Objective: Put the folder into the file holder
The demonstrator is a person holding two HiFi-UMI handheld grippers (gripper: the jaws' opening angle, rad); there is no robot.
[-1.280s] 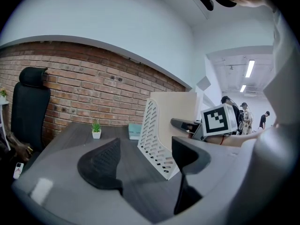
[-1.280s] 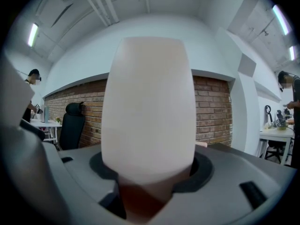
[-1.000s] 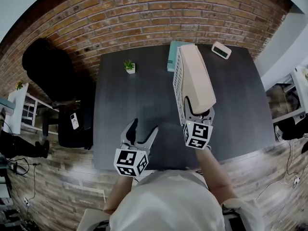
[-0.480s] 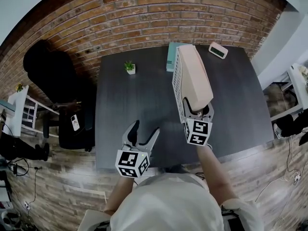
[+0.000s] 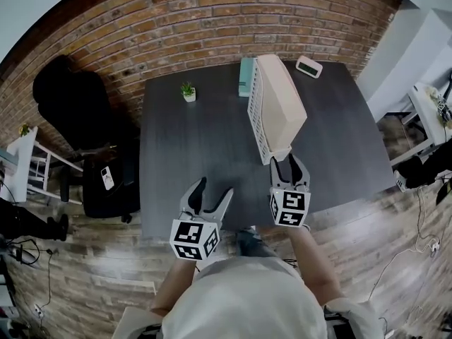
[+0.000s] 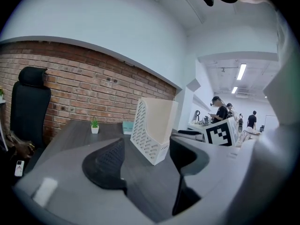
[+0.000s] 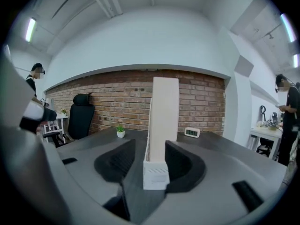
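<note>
A white slotted file holder (image 5: 263, 122) stands upright on the dark table (image 5: 198, 140), with a beige folder (image 5: 282, 104) standing inside it. My right gripper (image 5: 289, 167) is just behind the holder's near end. Its jaws are closing, and no pad presses on anything. In the right gripper view, the holder (image 7: 156, 172) and folder (image 7: 164, 116) rise straight ahead of the right gripper (image 7: 149, 150). My left gripper (image 5: 207, 196) hovers near the table's front edge, wide apart and closing slightly, with nothing between its fingers. From the left gripper (image 6: 146, 156), the holder (image 6: 152, 130) shows ahead to the right.
At the table's back stand a small potted plant (image 5: 188, 92), a teal item (image 5: 245, 76) and a white clock (image 5: 308, 66). A black office chair (image 5: 70, 111) is left of the table, with a phone (image 5: 107, 178) on its seat. People stand far off at the right.
My right gripper has drawn back from the holder's near end toward the person, so its fingers no longer flank it. The left gripper has hardly moved.
</note>
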